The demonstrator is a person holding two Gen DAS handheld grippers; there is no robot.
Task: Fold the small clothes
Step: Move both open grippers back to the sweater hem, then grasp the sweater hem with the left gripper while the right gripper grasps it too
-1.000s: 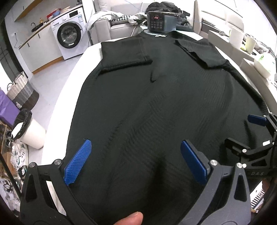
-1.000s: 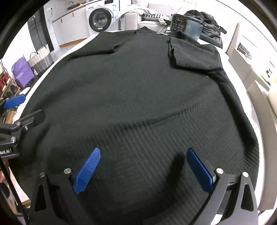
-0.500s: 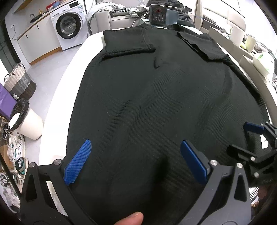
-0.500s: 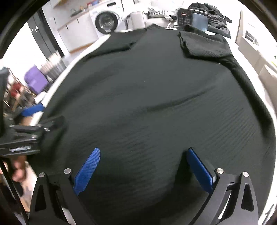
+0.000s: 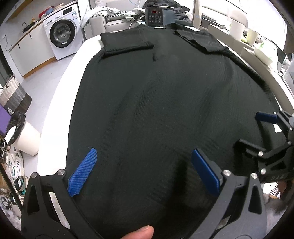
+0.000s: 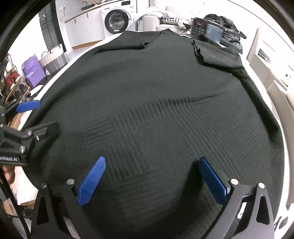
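A black knit top lies spread flat on a white table, both short sleeves folded inward over the chest. It also fills the right wrist view. My left gripper is open over the near hem, left of centre. My right gripper is open over the near hem, right of centre. Each gripper shows at the edge of the other's view: the right one and the left one. Neither holds the cloth.
A black keypad device stands past the collar at the table's far end. A washing machine and sofa with clothes stand beyond. Baskets and a bin are on the floor at left. Shelves run along the right.
Both grippers have drawn back a little toward the near hem and stayed open. A slight ripple has appeared across the middle of the top.
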